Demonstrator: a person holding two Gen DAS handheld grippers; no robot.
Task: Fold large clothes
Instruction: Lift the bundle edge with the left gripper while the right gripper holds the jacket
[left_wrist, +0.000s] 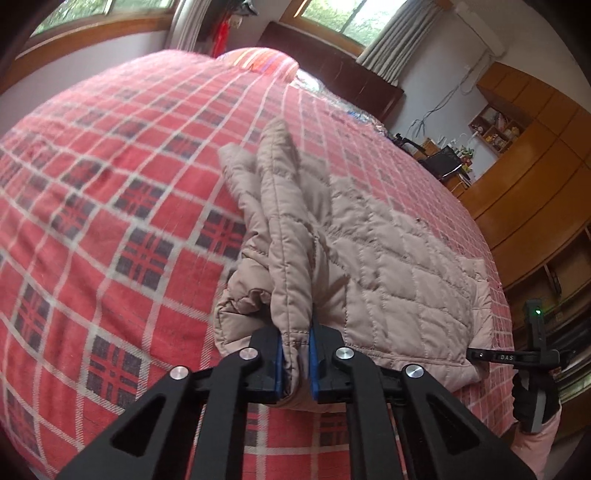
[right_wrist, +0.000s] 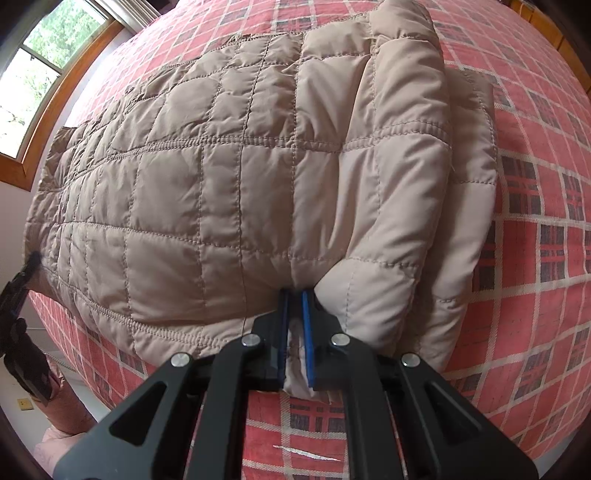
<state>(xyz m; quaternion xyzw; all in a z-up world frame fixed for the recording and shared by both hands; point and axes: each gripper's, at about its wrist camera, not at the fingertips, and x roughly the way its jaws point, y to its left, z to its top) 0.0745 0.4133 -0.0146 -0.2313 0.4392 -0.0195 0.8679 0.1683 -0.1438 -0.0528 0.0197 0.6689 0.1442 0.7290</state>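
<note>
STEP: mid-fold, quilted beige jacket (right_wrist: 229, 177) lying on plaid bed (left_wrist: 110, 177) | LEFT hand-held gripper (left_wrist: 295, 360): clamped on bunched jacket edge | RIGHT hand-held gripper (right_wrist: 294, 332): pinched on near hem | NEXT (judged): carry both held edges across together, kept level, laid flat before release.

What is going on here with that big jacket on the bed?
A person is folding a beige quilted puffer jacket laid on a bed with a red plaid cover, using two handheld grippers. The left gripper is shut on a bunched edge of the jacket, and the right gripper is shut on another part of its near edge. Most of the jacket rests on the bed, one sleeve already lying over the body.
</note>
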